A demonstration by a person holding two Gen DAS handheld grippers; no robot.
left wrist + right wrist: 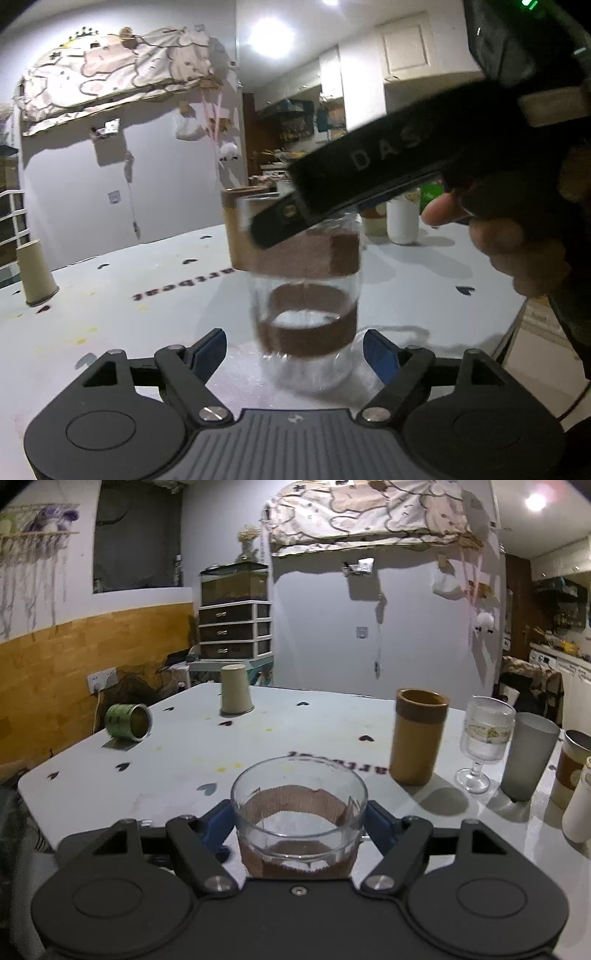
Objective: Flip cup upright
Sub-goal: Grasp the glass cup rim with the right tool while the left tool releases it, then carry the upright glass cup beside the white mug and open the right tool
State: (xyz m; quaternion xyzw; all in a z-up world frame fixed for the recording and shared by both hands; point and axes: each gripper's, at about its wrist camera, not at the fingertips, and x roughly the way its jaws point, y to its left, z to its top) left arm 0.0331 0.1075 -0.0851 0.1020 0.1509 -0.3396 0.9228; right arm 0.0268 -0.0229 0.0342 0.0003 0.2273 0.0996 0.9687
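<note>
A clear glass cup with a brown cork band (298,812) stands mouth up between the blue pads of my right gripper (299,821), which is shut on it just above the white table (110,775). In the left wrist view the same cup (306,295) appears blurred, with the right gripper's black fingers (354,184) across its top. My left gripper (295,350) is open and empty, its blue pads either side of the cup's base without touching.
A beige cup (235,690) stands upside down at the far side. A green tin (128,722) lies on its side at the left. A tall brown cup (419,736), a wine glass (484,738), a grey tumbler (526,755) and more cups stand at the right.
</note>
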